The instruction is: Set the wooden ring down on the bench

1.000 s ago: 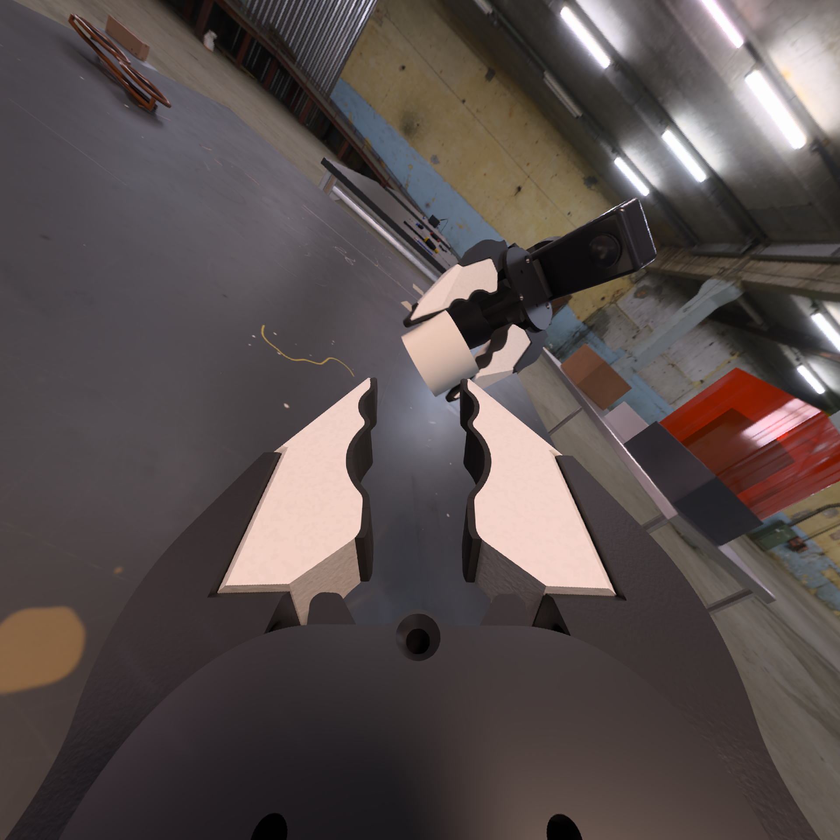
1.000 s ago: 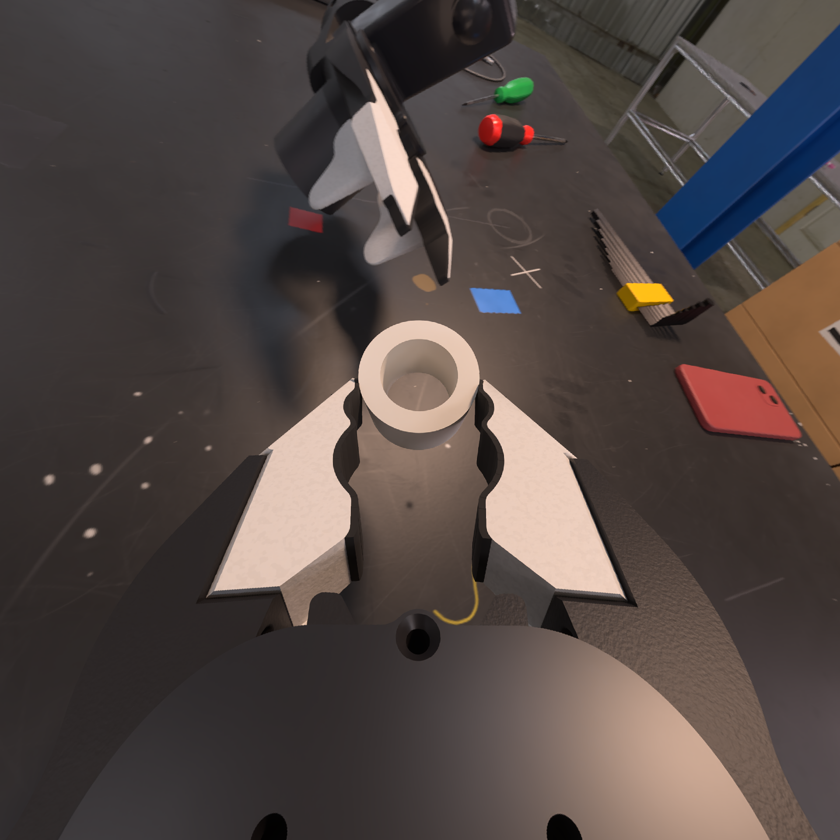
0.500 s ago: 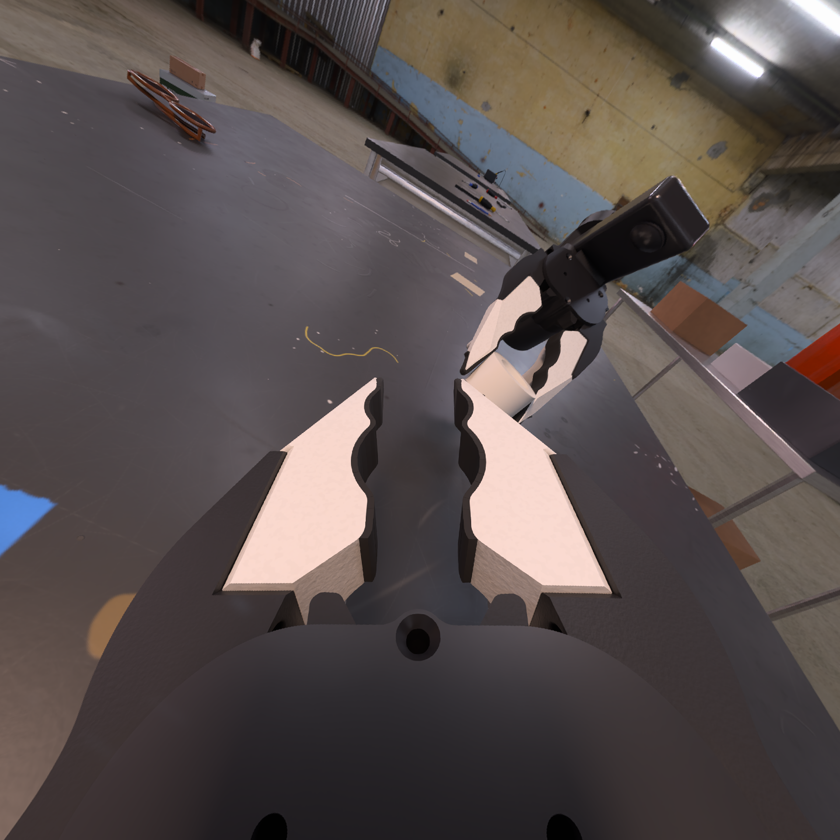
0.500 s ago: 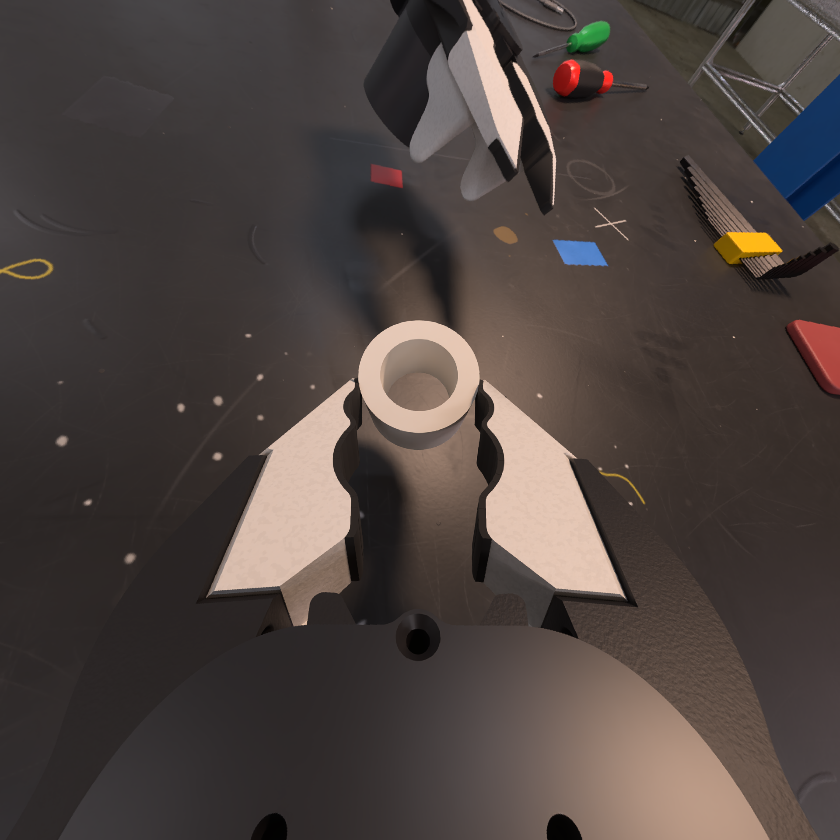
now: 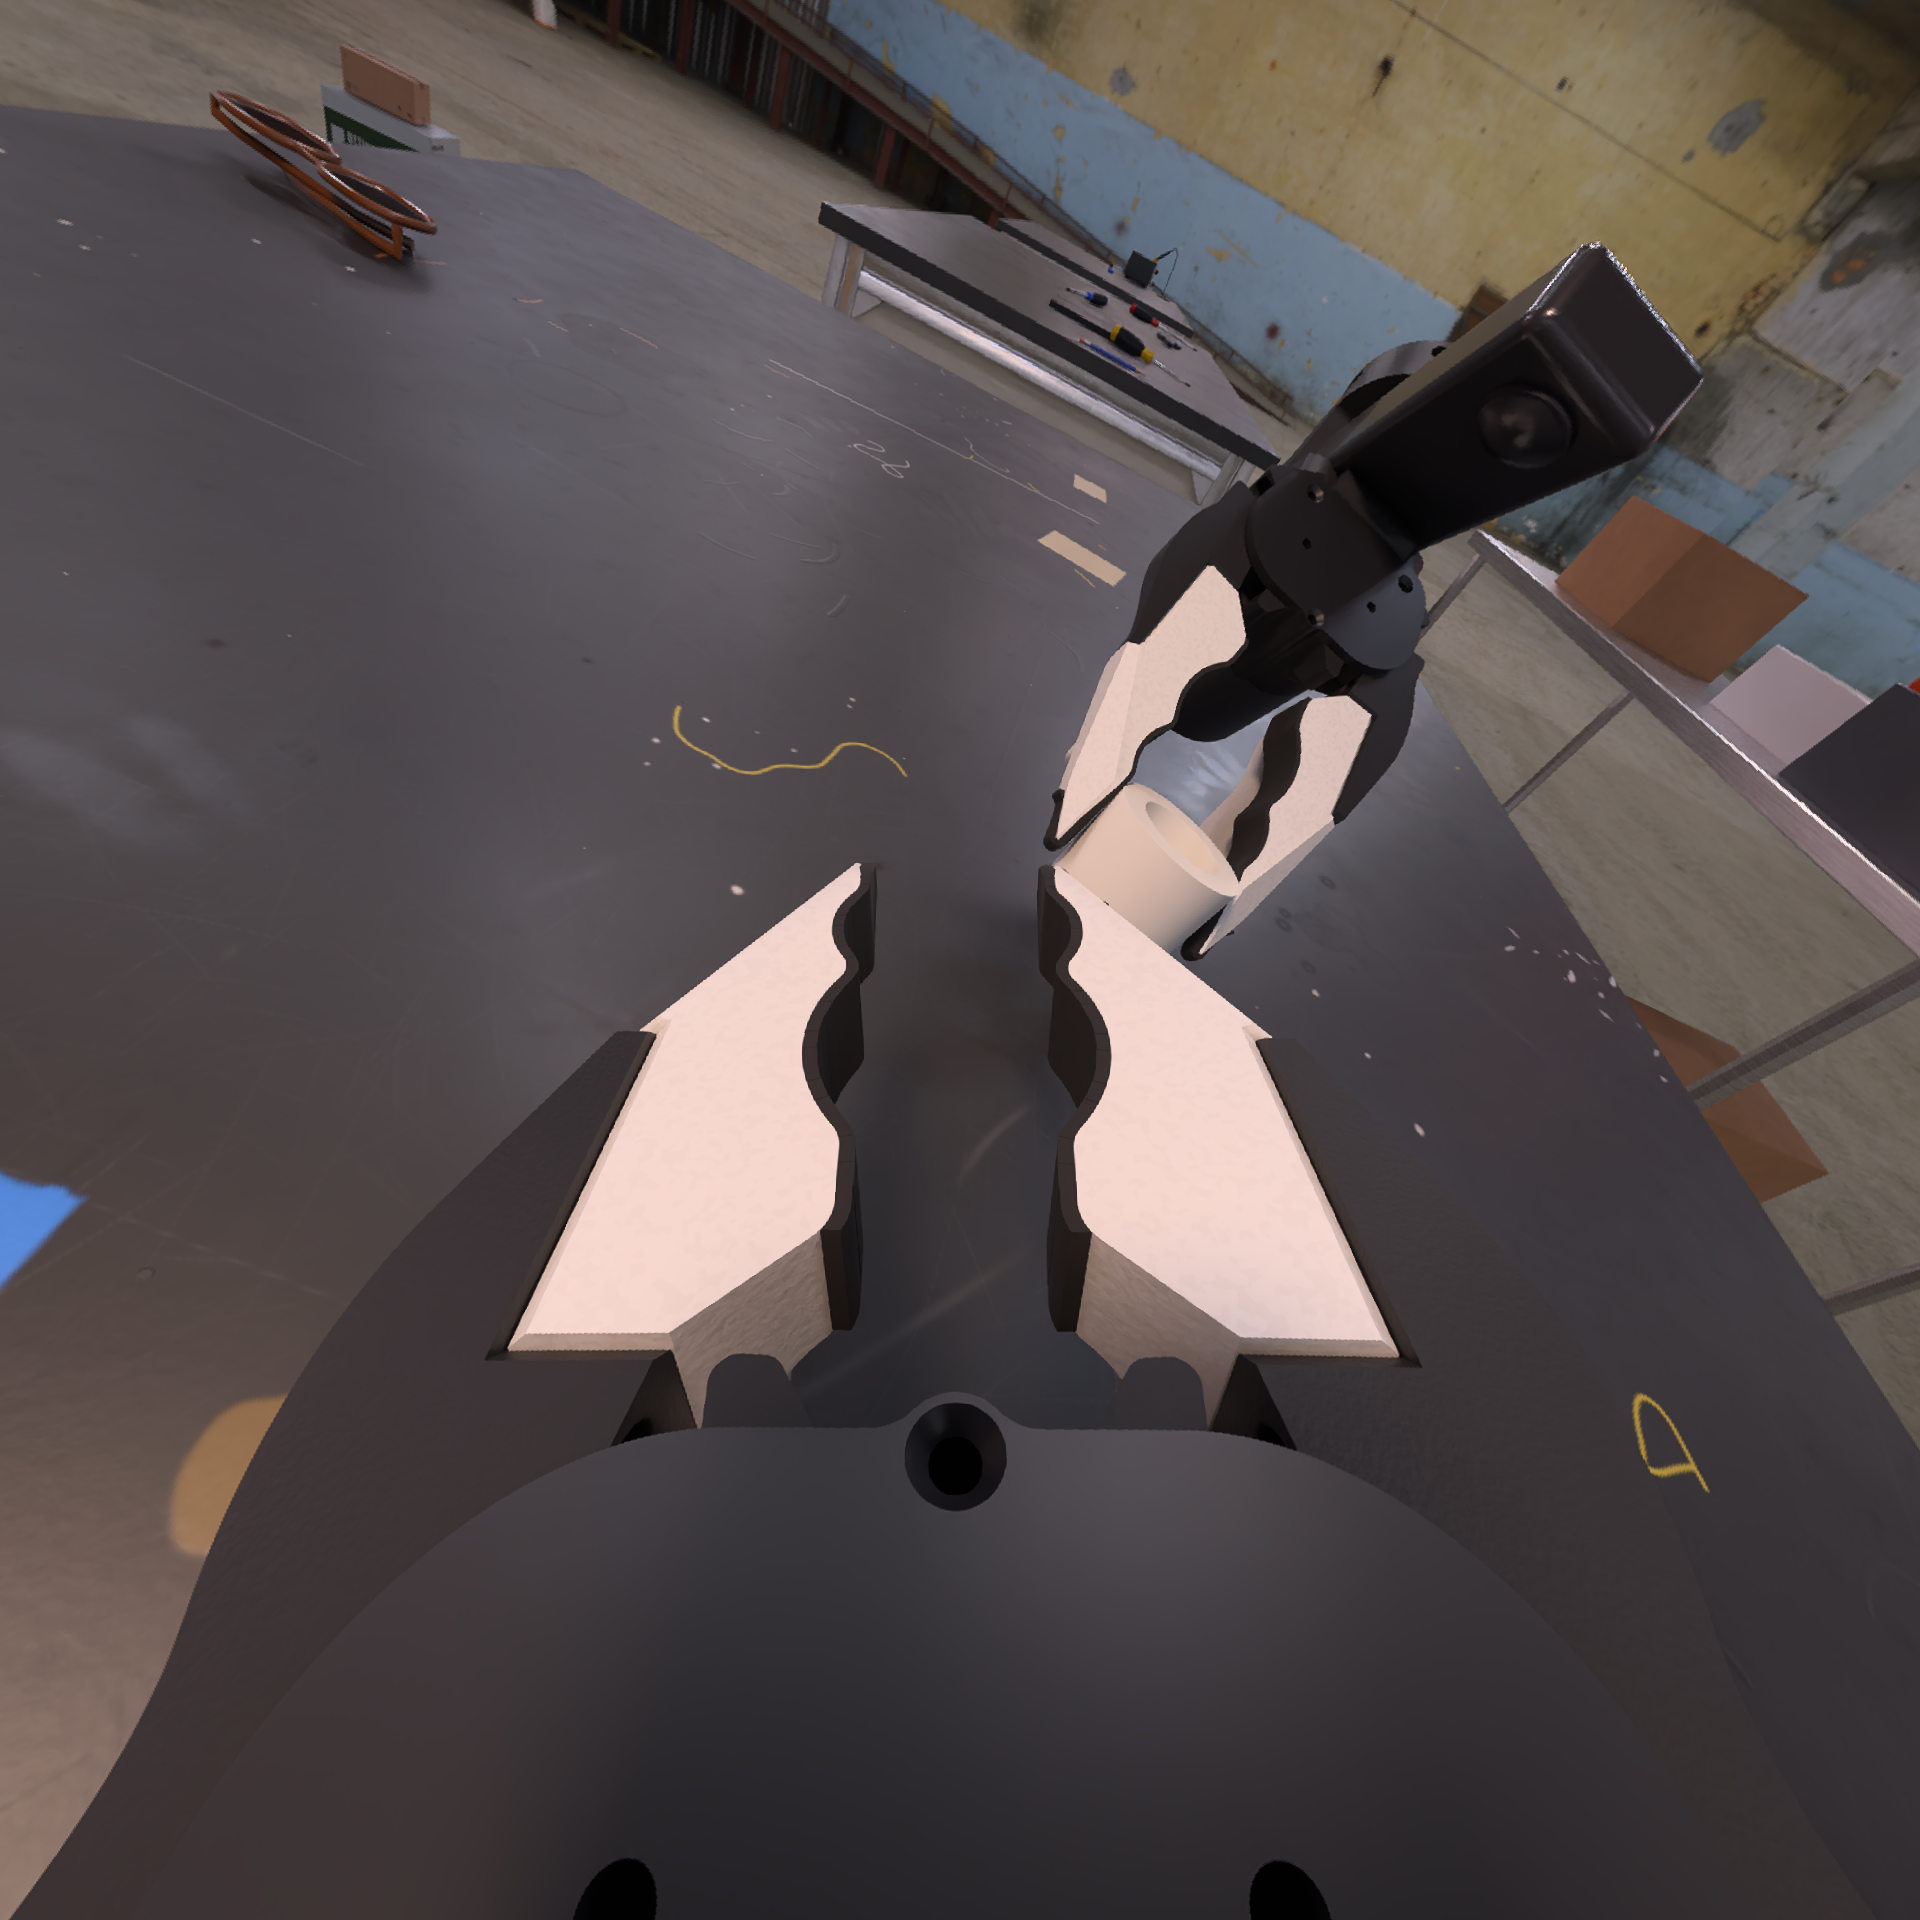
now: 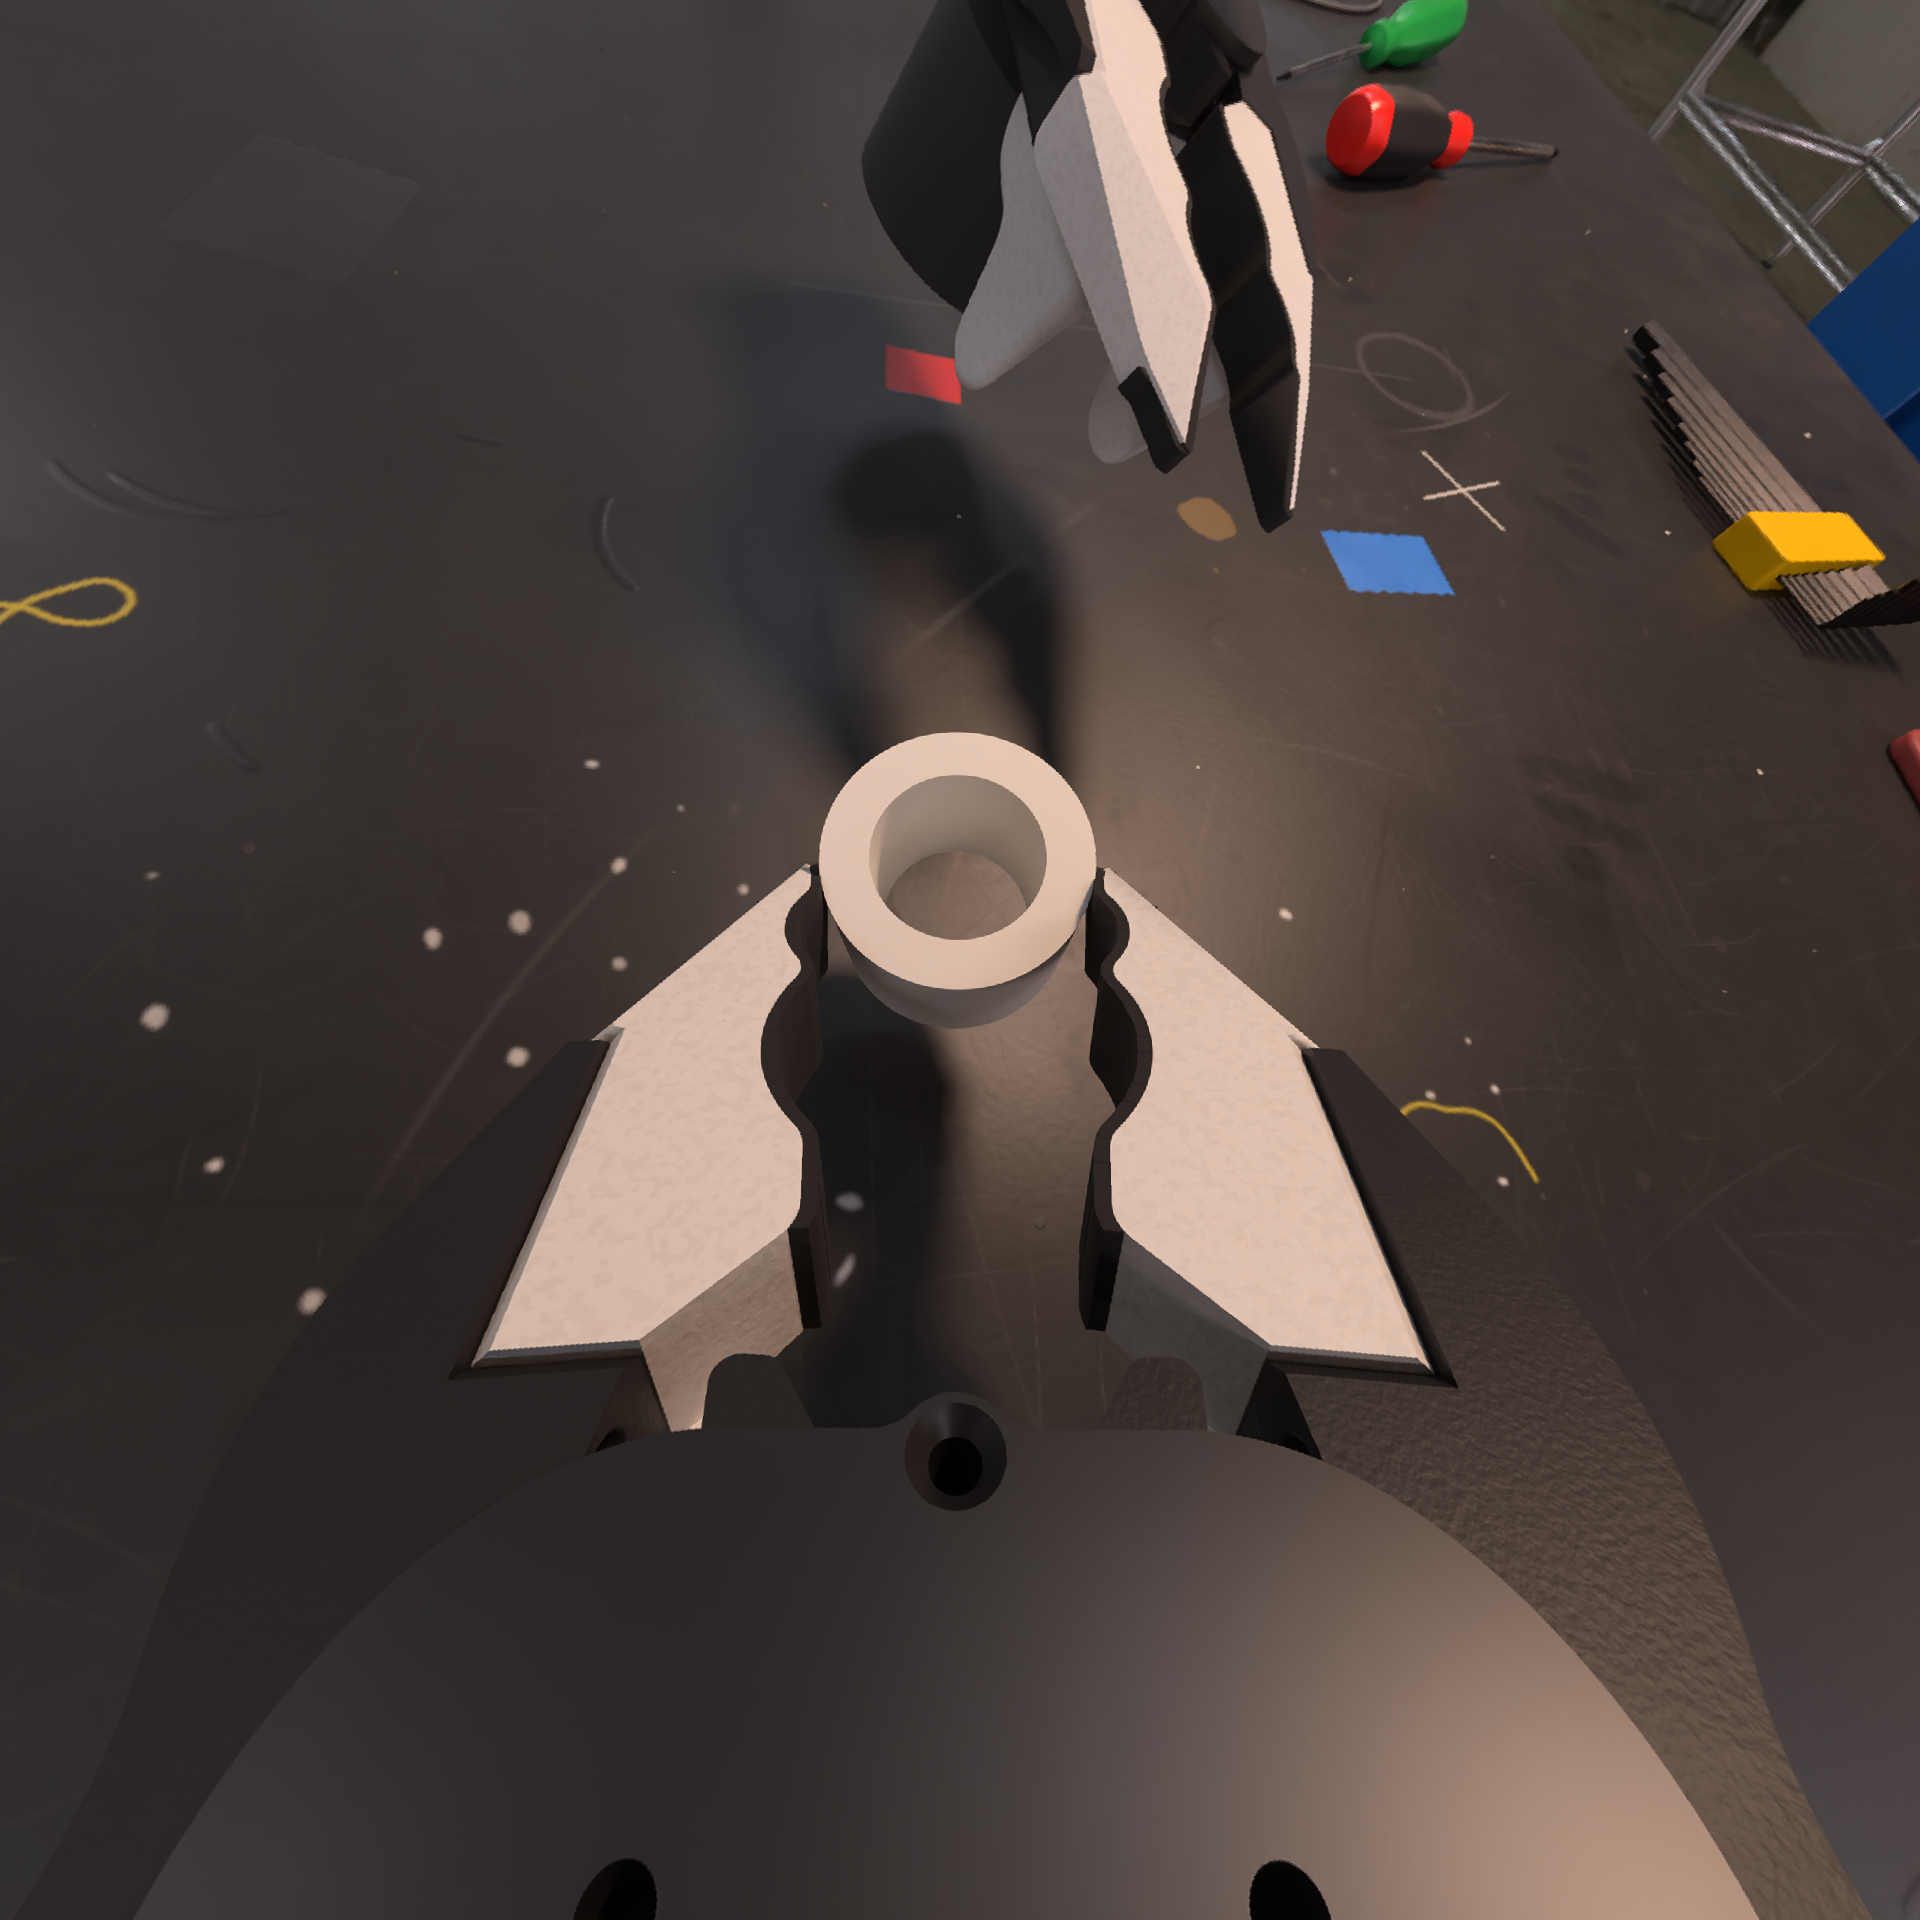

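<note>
While its jaws pinch the pale ring (image 6: 957,873) at the fingertips, the right gripper (image 6: 957,894) tilts down over the dark bench (image 6: 416,520). Jaws spread, the left gripper (image 5: 957,883) holds nothing. Two screwdrivers (image 6: 1392,130) lie beyond. Yellow walls (image 5: 1455,125) enclose the room.

I see the bench (image 6: 416,520) top dark, scratched, flecked with white specks; toward the far edge a red-handled screwdriver (image 6: 1387,130) and a green-handled one (image 6: 1413,31); a row of dark hex keys with yellow clip (image 6: 1792,545) by the right edge; flat red patch (image 6: 923,374), blue patch (image 6: 1387,562) and tan spot (image 6: 1205,517) mid-surface; chalk cross (image 6: 1462,488) beside them; yellow thread loop (image 6: 73,603) at the left edge; copper wire rings (image 5: 322,177) at a far corner in my left wrist view.
</note>
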Robot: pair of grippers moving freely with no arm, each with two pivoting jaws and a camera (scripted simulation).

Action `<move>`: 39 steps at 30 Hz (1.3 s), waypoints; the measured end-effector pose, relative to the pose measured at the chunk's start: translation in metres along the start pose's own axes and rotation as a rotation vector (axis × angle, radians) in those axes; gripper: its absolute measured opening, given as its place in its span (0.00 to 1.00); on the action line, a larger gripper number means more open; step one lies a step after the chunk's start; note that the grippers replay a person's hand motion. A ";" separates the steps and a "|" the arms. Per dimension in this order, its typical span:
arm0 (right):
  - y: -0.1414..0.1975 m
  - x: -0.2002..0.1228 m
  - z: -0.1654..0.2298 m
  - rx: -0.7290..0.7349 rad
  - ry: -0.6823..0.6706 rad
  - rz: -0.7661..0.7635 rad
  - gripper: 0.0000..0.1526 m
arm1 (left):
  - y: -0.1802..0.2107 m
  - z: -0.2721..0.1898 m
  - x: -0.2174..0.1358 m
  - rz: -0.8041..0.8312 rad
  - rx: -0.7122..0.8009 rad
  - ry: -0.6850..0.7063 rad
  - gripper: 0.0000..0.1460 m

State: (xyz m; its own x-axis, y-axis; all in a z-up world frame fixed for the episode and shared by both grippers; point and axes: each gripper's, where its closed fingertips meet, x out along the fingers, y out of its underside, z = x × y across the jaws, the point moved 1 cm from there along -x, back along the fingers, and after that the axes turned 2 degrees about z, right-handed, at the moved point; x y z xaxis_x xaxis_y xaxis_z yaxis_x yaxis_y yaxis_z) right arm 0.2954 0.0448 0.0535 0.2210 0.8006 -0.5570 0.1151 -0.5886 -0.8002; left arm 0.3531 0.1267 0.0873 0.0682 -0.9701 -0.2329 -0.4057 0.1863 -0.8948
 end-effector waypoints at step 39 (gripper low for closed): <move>0.051 -0.018 0.002 0.118 -0.110 0.168 0.33 | -0.001 0.003 -0.001 -0.011 -0.017 -0.004 0.22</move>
State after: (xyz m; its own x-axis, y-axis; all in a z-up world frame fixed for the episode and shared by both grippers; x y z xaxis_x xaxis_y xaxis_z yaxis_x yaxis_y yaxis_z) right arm 0.2955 0.0007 0.0217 0.1201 0.7037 -0.7003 -0.0294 -0.7026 -0.7110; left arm 0.3560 0.1279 0.0868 0.0765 -0.9714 -0.2250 -0.4200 0.1733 -0.8908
